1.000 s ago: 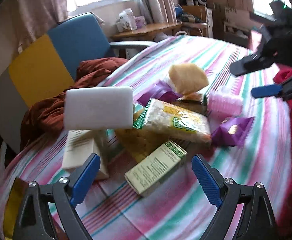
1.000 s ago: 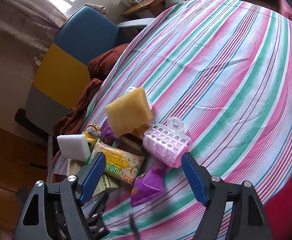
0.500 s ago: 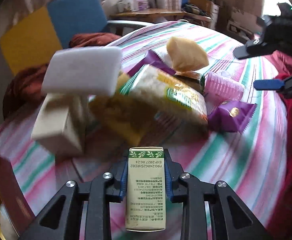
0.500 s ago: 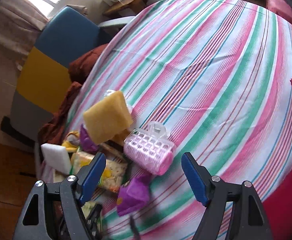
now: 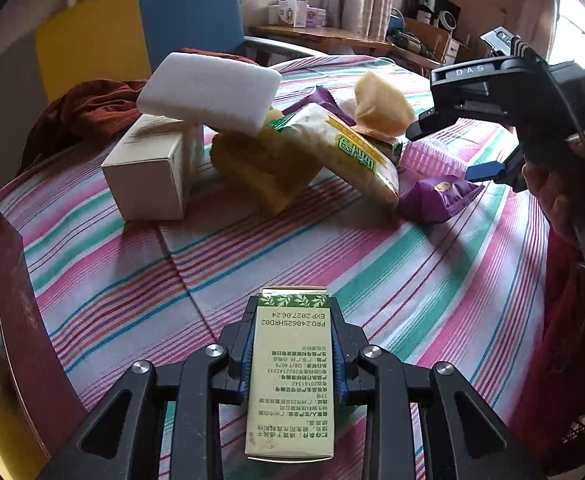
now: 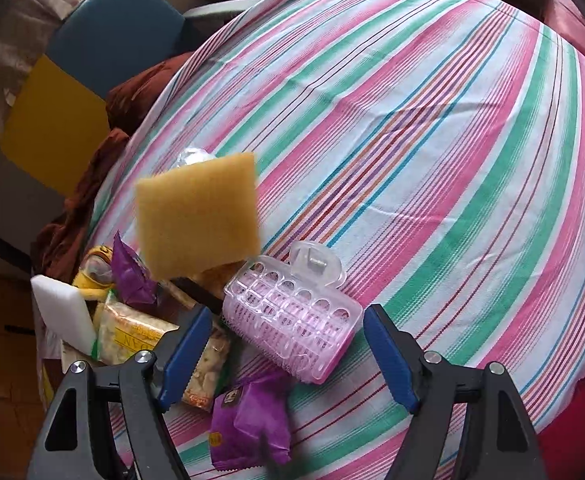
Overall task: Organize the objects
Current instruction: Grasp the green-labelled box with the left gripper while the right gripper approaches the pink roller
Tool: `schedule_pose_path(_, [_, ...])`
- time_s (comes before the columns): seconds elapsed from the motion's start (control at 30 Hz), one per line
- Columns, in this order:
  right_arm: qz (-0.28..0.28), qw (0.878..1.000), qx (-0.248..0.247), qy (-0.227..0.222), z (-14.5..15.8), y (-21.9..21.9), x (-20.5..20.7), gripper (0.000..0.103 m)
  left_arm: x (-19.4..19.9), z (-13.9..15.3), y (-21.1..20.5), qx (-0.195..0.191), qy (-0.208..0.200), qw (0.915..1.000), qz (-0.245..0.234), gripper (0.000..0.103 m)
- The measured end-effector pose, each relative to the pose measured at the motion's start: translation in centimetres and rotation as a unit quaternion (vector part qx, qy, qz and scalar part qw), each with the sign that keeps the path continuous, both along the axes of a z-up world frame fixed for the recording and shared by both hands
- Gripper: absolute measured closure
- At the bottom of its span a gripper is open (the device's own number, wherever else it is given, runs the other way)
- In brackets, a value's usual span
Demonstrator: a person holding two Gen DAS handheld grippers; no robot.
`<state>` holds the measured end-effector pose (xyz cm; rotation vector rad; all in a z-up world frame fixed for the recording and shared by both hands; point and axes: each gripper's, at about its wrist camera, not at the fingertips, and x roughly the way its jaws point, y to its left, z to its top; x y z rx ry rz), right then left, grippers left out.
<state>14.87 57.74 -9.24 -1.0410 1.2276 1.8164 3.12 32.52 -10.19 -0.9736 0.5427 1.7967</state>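
Two tongs tilted downward: left tongs point(image 5: 292, 356) clamping green carton point(image 5: 291, 376), right tongs point(image 6: 288, 354) agape over pink basket point(image 6: 292, 332).

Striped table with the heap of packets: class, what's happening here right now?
A person is sorting a pile on the striped table with tongs in each hand. The left tongs are shut on a green-and-cream box, held clear of the pile. The right tongs are open, poised over a pink plastic basket without touching it. A white sponge, a yellow sponge, snack packets and a cream box lie heaped together.
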Motion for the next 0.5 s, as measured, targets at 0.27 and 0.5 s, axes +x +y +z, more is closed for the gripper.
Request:
schedule_pose_path(0.27, [0.026,0.999,0.028,-0.023,0.0,-0.2,-0.8,0.030,0.5,-0.1,0.0,0.007,-0.006,0.9999,0.010,0.072])
schedule_pose_path(0.5, [0.031,0.999,0.031,0.012,0.7,-0.4,-0.1,0.048,0.1,-0.1,1.0,0.009,-0.004,0.9998,0.015,0.073])
